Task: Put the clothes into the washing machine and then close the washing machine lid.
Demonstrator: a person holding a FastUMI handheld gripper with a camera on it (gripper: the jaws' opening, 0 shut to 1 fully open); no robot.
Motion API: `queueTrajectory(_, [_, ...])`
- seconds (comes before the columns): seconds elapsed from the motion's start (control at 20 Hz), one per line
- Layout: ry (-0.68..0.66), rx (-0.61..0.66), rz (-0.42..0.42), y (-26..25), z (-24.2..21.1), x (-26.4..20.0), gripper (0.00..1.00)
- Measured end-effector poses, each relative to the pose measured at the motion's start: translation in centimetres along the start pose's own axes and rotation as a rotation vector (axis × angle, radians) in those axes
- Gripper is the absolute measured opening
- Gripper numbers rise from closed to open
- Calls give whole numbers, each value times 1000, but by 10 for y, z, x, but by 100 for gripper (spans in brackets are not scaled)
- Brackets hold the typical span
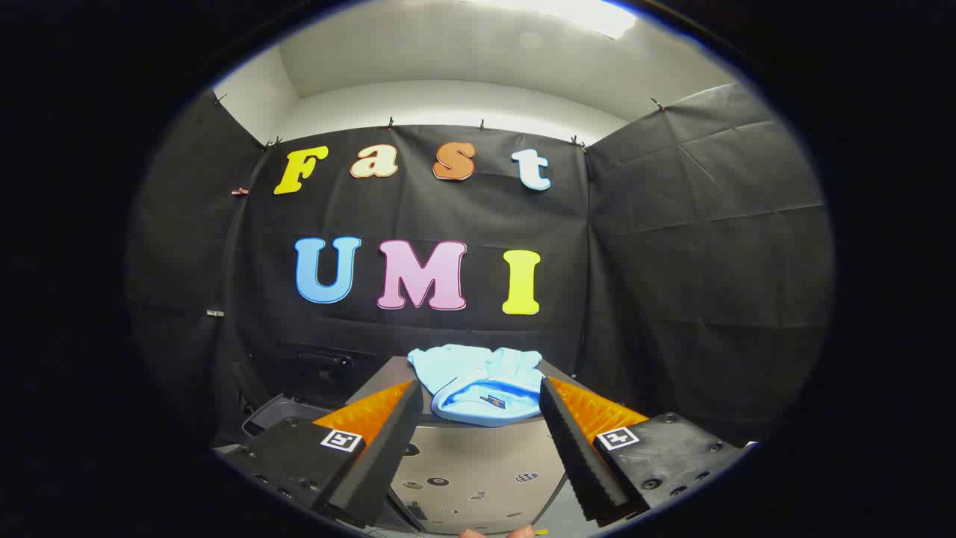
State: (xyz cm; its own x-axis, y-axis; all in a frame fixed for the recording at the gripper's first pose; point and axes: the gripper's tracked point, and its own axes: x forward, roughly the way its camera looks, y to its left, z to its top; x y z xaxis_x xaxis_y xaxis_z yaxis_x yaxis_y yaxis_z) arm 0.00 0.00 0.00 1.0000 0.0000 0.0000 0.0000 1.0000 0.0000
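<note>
A light blue garment [479,385] lies bunched on top of a grey washing machine [478,463], at its far side near the black cloth wall. My gripper [478,390] is open, its two fingers spread wide with the garment just ahead of and between the tips. Nothing is held. The machine's front panel [470,478] with small round marks shows between the fingers below the garment.
Black cloth walls close the booth on the back and both sides. A dark lidded part or bin [280,415] sits low to the left of the machine. A fingertip of a person's hand [497,533] shows below the fingers.
</note>
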Motion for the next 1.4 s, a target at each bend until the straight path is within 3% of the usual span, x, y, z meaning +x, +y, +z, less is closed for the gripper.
queueTrajectory(1.4, [6,-6,-17,-6,0,-3,98])
